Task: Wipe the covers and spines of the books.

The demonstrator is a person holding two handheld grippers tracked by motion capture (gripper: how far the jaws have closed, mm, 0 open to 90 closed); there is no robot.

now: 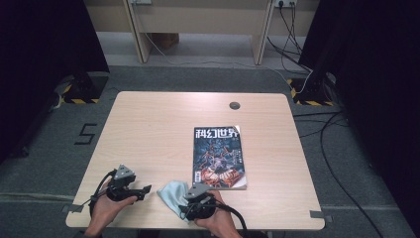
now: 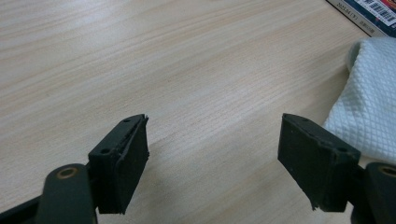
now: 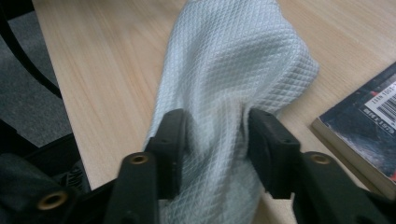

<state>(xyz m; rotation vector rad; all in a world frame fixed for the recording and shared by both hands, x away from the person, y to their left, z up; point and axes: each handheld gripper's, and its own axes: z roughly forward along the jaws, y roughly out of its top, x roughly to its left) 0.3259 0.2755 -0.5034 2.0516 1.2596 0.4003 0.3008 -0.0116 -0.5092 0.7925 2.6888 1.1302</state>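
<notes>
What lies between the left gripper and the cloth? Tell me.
Bare table: the left gripper view shows plain wood between the left gripper, its jaws apart, and the cloth at the right.

A staged recording room or laboratory. A bare light-wood table (image 1: 163, 129) stands on grey carpet (image 1: 39, 153) marked with a taped numeral 5 (image 1: 85, 134). Black curtains (image 1: 44, 44) close both sides; stand bases edged in yellow-black hazard tape (image 1: 79, 89) sit at the far corners. Loose cables (image 1: 327, 134) run across the floor to wall sockets (image 1: 285, 3).
</notes>
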